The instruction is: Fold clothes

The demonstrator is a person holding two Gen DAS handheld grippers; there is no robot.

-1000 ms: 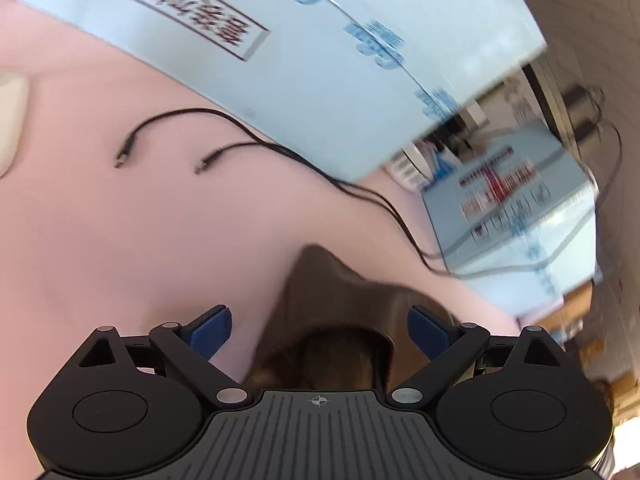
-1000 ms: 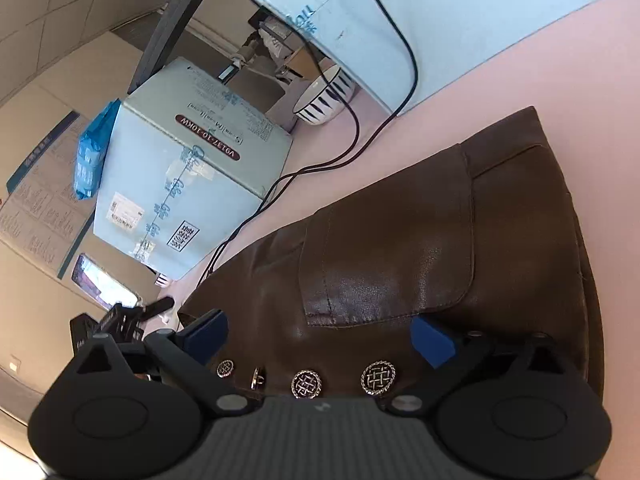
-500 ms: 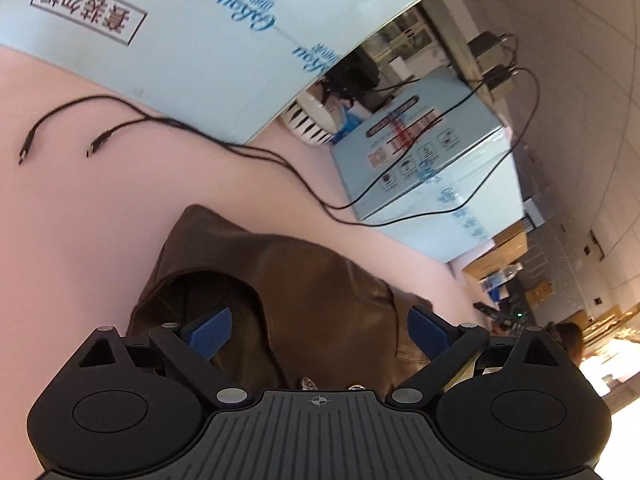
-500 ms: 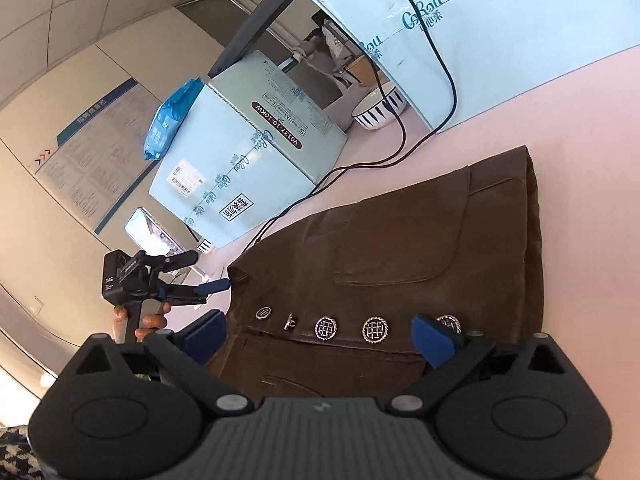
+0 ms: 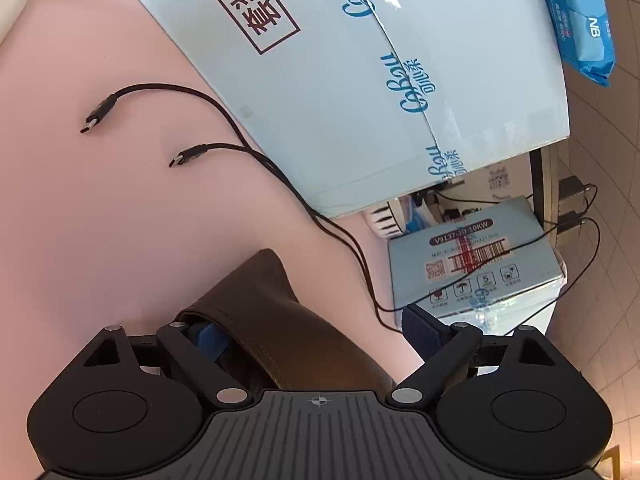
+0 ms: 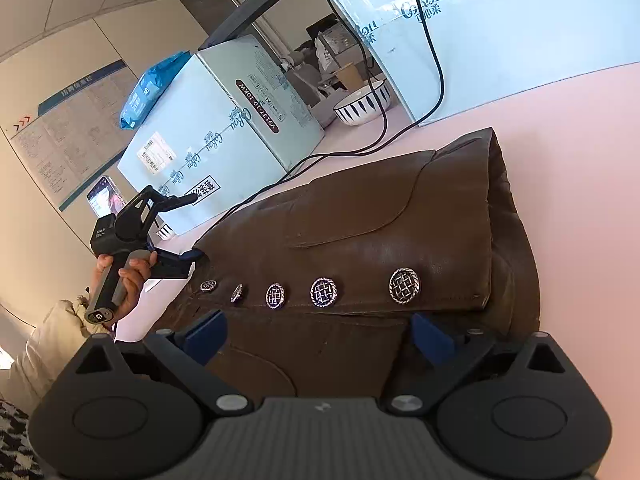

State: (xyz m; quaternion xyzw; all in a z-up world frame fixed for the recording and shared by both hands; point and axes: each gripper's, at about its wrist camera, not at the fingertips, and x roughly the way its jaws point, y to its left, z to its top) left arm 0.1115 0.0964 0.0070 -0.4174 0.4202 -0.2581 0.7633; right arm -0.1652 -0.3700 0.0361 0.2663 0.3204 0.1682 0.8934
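Pink table (image 5: pixel 100 220) lies bare beside the folded jacket's (image 6: pixel 380 220) edge.

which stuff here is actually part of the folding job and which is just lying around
Part of the job:
brown leather jacket with metal buttons
left gripper
right gripper

Lying about:
black charging cables
pale blue cardboard boxes
striped white bowl
blue wipes pack

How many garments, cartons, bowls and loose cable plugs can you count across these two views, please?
Brown jacket: 1
Light blue cartons: 2
Striped bowl: 1
Cable plugs: 2
Total: 6
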